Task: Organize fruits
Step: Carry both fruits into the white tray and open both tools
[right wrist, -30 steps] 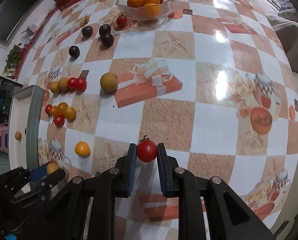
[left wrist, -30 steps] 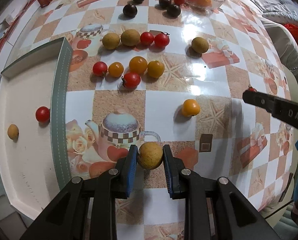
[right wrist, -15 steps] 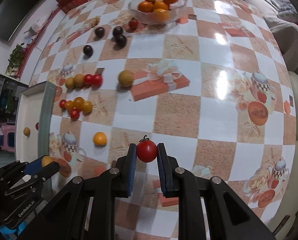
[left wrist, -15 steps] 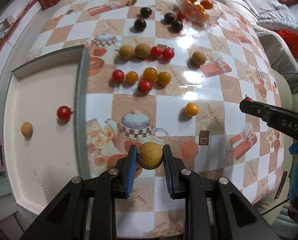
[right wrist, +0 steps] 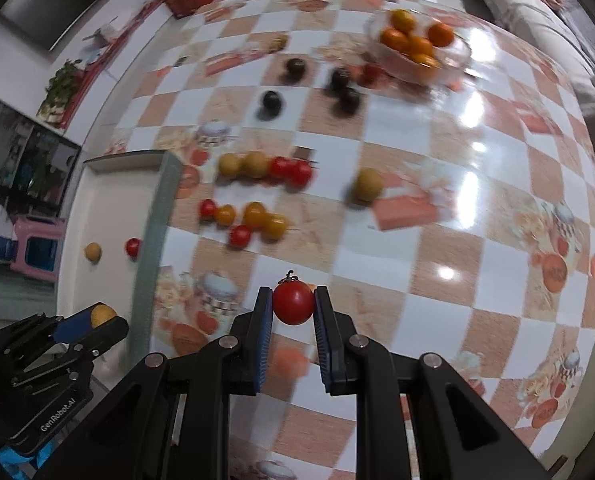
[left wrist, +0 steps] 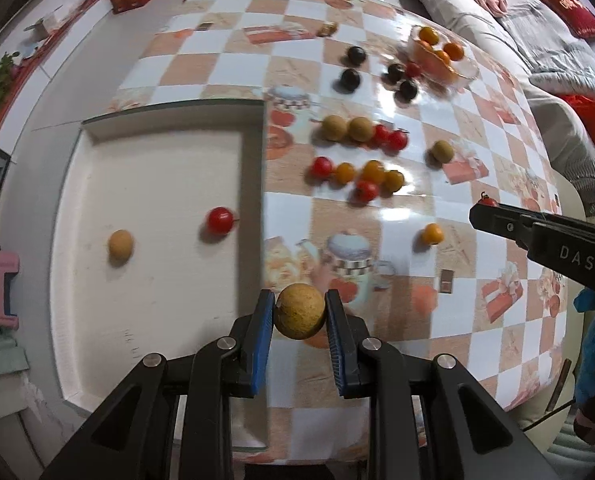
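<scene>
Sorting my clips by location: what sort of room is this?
Probably a home living room: a sofa with a red cushion beside a table with a printed checkered cover and a glass bowl of oranges.

"DAS" — right gripper (left wrist: 482,205) (side) | "GenRobot.AI" — left gripper (right wrist: 97,316)

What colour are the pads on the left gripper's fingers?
Blue pads on black fingers, gripping a tan round fruit; clearest in the left wrist view.

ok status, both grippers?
Left gripper shut on tan fruit. Right gripper shut on red tomato. White tray holds two fruits. Nothing in the way.
</scene>
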`<control>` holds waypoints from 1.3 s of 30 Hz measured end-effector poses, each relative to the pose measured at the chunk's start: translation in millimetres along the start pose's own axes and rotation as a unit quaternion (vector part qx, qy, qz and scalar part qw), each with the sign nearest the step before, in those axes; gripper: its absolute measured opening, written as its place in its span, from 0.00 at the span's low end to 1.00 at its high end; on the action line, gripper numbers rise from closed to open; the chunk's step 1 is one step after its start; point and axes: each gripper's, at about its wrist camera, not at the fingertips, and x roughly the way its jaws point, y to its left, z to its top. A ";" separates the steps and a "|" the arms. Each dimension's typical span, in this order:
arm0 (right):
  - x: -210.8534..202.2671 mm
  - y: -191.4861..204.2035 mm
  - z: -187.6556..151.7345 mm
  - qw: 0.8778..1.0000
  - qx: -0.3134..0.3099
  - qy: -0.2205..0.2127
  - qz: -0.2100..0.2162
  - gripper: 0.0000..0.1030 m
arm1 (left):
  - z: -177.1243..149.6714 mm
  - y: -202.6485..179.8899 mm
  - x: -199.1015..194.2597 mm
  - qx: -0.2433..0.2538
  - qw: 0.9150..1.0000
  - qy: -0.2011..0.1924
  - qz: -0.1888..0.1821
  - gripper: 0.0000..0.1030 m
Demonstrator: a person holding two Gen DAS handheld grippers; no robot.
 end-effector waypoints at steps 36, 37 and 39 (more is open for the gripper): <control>113.2 192.4 -16.6 0.984 -0.123 0.123 0.040 0.22 | -41.0 139.6 48.8 -0.091 0.992 0.051 0.073 0.27; 114.5 193.1 -16.4 0.984 -0.123 0.124 0.039 0.22 | -41.1 138.0 50.0 -0.088 0.992 0.052 0.075 0.27; 116.7 193.9 -16.7 0.984 -0.120 0.128 0.040 0.35 | -39.8 134.8 51.5 -0.081 0.992 0.052 0.083 0.53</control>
